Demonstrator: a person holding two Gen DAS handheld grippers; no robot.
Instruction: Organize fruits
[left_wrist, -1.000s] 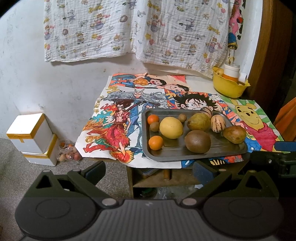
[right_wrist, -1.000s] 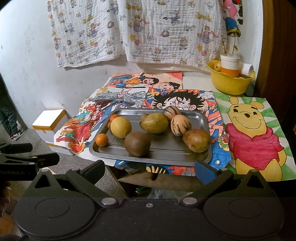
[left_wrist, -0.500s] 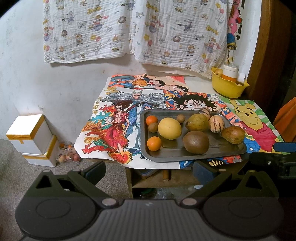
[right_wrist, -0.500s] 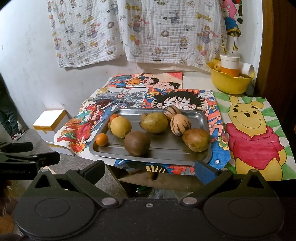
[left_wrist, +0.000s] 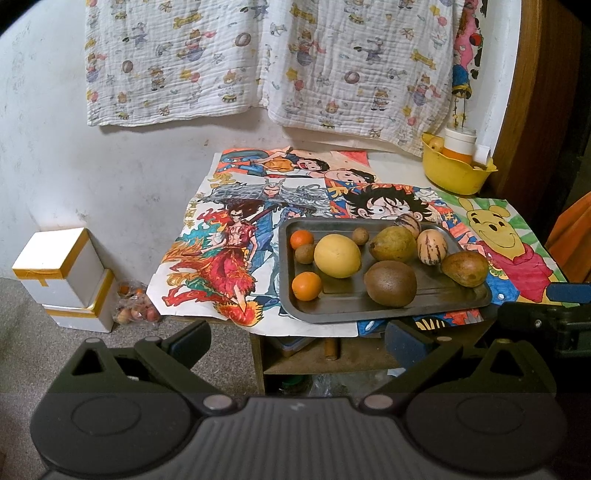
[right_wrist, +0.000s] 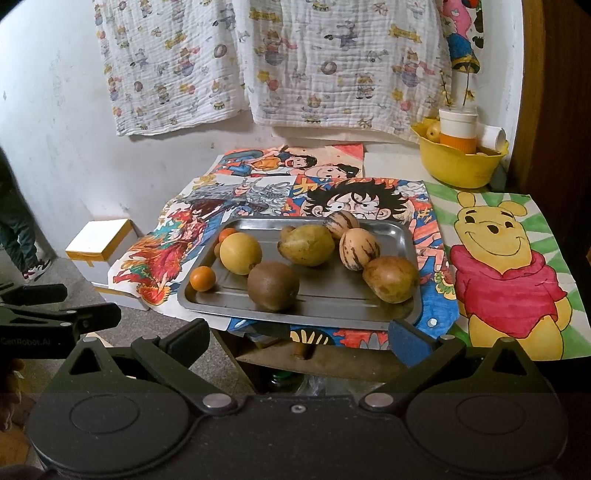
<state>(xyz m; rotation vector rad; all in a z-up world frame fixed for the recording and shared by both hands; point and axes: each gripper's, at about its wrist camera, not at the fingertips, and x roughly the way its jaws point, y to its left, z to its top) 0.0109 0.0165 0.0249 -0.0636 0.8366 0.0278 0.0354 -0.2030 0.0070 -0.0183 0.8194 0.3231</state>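
Right wrist view: both grippers, left gripper (left_wrist: 297, 336) and right gripper (right_wrist: 299, 334), hang short of the counter (right_wrist: 391, 158), jaws apart, empty; fruits (right_wrist: 273, 285) crowd the tray (right_wrist: 332, 310); round ones could roll off if nudged.

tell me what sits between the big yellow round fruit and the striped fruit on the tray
A greenish-yellow pear-shaped fruit lies between the yellow round fruit and the nearer striped fruit on the metal tray. The right wrist view shows it best.

Domestic room: printed baby blanket (left_wrist: 280, 62) hangs on plastered wall; hand-coloured cartoon posters (right_wrist: 506, 273) cover a small table.
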